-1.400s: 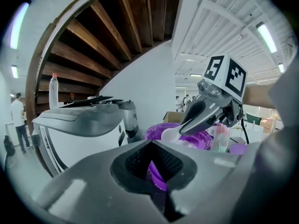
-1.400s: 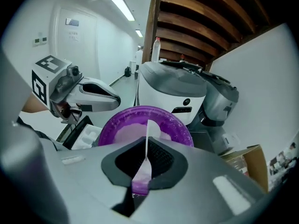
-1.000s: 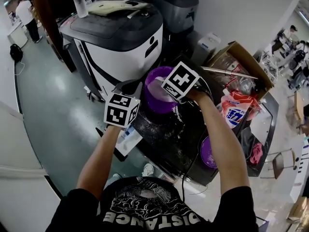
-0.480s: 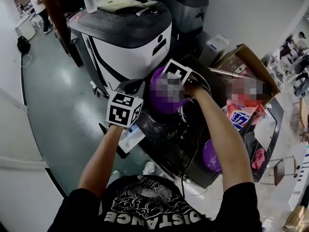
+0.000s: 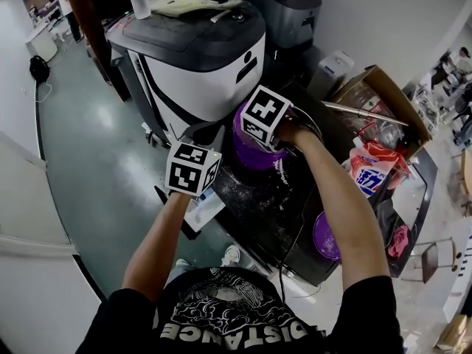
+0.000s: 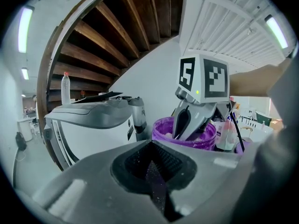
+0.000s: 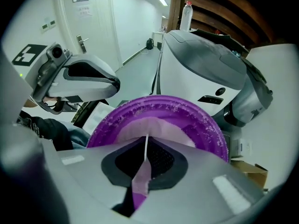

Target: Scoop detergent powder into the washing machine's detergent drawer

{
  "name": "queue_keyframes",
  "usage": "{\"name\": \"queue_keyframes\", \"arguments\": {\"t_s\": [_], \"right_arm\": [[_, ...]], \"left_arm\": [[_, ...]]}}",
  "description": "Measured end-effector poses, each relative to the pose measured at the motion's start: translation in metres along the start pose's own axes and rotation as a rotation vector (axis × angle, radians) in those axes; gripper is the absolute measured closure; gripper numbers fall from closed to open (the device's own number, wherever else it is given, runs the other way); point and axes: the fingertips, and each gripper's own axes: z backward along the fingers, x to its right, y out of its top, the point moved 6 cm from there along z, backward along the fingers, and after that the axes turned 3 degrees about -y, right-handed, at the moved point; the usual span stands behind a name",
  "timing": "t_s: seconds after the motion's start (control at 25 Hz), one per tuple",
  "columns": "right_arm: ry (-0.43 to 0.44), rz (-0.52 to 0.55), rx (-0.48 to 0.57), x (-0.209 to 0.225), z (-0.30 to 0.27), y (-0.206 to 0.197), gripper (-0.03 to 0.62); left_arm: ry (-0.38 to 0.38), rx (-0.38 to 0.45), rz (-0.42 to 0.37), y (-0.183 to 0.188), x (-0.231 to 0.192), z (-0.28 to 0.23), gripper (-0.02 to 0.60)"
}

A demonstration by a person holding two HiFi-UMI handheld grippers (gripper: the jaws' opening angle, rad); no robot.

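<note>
The tub [image 7: 198, 120] is bright purple with a white-speckled rim, and the scoop [image 7: 140, 177] pinched in the grey right hand-held gripper [image 7: 145, 146] is pale pink. The marker cubes [image 5: 193, 169] carry black-and-white squares. The washing machine [image 5: 199, 65] is white under a dark grey lid, and the floor [image 5: 81, 161] is dull green.

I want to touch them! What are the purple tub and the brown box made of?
The purple tub looks like plastic. It is smooth and one even colour, with a thin moulded rim dusted with white powder. The box looks like cardboard, since it is dull brown with thin, flat flaps folded open.
</note>
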Motion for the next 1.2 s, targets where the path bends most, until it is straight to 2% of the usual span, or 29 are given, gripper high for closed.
{"name": "queue_keyframes", "arguments": {"t_s": [0.68, 0.92, 1.2], "right_arm": [[0.118, -0.165, 0.03, -0.0004, 0.0022, 0.0012, 0.557], [0.176, -0.296, 0.043, 0.0027, 0.0045, 0.0016, 0.559], [0.205, -0.41, 0.061, 0.0043, 0.0095, 0.0022, 0.559]], "left_arm": [[0.011, -0.006, -0.005, -0.0021, -0.0015, 0.007, 0.581], [0.007, -0.008, -0.006, 0.0, -0.0029, 0.0075, 0.581], [-0.034, -0.003, -0.015, 0.0015, -0.0066, 0.0082, 0.581]]}}
